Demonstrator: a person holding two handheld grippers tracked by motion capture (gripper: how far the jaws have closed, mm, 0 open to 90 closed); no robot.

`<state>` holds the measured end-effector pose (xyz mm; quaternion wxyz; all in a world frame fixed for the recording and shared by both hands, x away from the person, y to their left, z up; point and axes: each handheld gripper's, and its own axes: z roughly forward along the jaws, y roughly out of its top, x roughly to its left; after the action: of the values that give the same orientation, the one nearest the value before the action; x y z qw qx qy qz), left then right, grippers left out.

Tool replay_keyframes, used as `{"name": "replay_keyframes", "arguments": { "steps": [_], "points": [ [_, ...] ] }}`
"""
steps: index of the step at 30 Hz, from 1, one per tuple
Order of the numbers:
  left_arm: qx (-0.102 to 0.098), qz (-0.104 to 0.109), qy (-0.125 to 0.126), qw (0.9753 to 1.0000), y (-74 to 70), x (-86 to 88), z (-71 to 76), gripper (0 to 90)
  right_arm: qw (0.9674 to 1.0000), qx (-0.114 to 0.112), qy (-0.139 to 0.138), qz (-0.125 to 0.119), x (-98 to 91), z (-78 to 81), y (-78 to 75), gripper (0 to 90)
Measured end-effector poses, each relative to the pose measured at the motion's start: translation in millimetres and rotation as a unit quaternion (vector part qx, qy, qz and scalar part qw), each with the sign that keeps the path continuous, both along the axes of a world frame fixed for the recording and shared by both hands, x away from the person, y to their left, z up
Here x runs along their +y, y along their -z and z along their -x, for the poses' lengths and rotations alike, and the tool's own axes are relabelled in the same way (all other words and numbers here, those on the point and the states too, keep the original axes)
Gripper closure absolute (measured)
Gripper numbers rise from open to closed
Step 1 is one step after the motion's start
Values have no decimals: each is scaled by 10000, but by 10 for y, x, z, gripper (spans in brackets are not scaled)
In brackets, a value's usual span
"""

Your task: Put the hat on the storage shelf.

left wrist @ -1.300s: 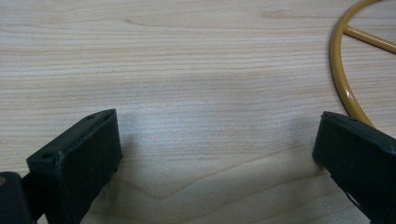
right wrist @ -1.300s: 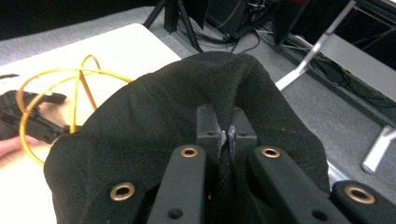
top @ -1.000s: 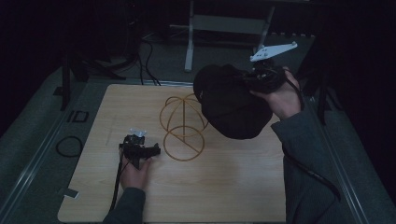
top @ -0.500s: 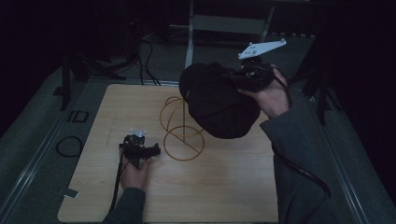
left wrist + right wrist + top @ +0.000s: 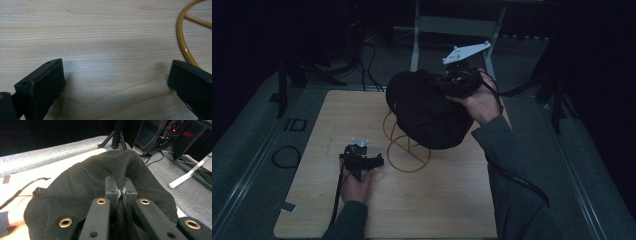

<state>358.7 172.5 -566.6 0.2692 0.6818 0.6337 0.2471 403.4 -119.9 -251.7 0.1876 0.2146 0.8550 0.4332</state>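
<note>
A black hat (image 5: 427,110) hangs in the air above a yellow wire stand (image 5: 404,145) on the wooden table (image 5: 437,200). My right gripper (image 5: 452,82) is shut on the hat's edge; in the right gripper view its jaws pinch a fold of the black fabric (image 5: 82,180), and the right gripper (image 5: 121,190) points across the table. My left gripper (image 5: 362,160) rests low on the table left of the stand, open with nothing between its fingers. In the left gripper view the left gripper (image 5: 116,80) faces bare wood, with the stand's yellow ring (image 5: 185,42) at the right.
A grey mat (image 5: 257,150) surrounds the table. Cables (image 5: 372,55) and a metal frame leg (image 5: 414,45) lie on the floor beyond the far edge. A dark cable loop (image 5: 287,155) lies left of the table.
My right gripper has carried the hat leftward, from the right of the stand to over its top. The left gripper has stayed put.
</note>
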Motion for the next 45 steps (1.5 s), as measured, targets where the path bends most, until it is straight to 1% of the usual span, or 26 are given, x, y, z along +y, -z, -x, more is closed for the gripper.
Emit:
{"name": "replay_keyframes", "arguments": {
  "steps": [1,4,7,8,9,12,19,21,25,27,32,35,36,39,42,45],
  "points": [
    [-3,-5,-2,10000,1,0,0,7,10000,38,-7,-6,29,-6,9,865],
    [-6,-3,-4,10000,1,-1,0,7,9999,76,-100,46,120,-25,37,865],
    [-2,-3,-3,10000,0,0,0,7,9998,109,-133,64,198,-55,68,865],
    [-1,-4,-2,10000,0,0,0,7,9998,109,-133,64,198,-55,68,865],
    [3,-6,-1,10000,0,0,0,7,9997,159,-150,73,249,-72,93,865],
    [-2,-5,-1,10000,0,0,0,7,9995,184,-211,136,322,-94,142,864],
    [0,-7,0,10000,0,0,0,7,9991,271,-250,194,435,-131,242,861],
    [-4,-8,-1,10000,1,1,0,7,9988,311,-254,284,493,-157,303,858],
    [-7,-8,1,10000,1,1,-1,7,9984,399,-254,307,522,-186,366,852],
    [29,-25,38,10000,-3,6,2,7,9981,442,-251,353,537,-189,400,844],
    [-30,5,-30,10000,3,-3,-3,7,9975,553,-243,375,576,-214,470,839],
    [-1,-14,5,10000,0,1,-1,7,9972,552,-237,454,603,-221,511,822],
    [-2,-13,4,10000,1,1,-1,7,9970,577,-237,453,611,-223,523,816],
    [-2,-14,4,10000,0,1,-1,7,9971,551,-207,473,633,-218,554,800],
    [-1,-12,5,10000,0,1,-1,7,9971,557,-185,476,639,-221,564,770],
    [-23,4,-17,10000,2,-2,-2,7,9972,599,-118,422,633,-238,575,728]
  ]
}}
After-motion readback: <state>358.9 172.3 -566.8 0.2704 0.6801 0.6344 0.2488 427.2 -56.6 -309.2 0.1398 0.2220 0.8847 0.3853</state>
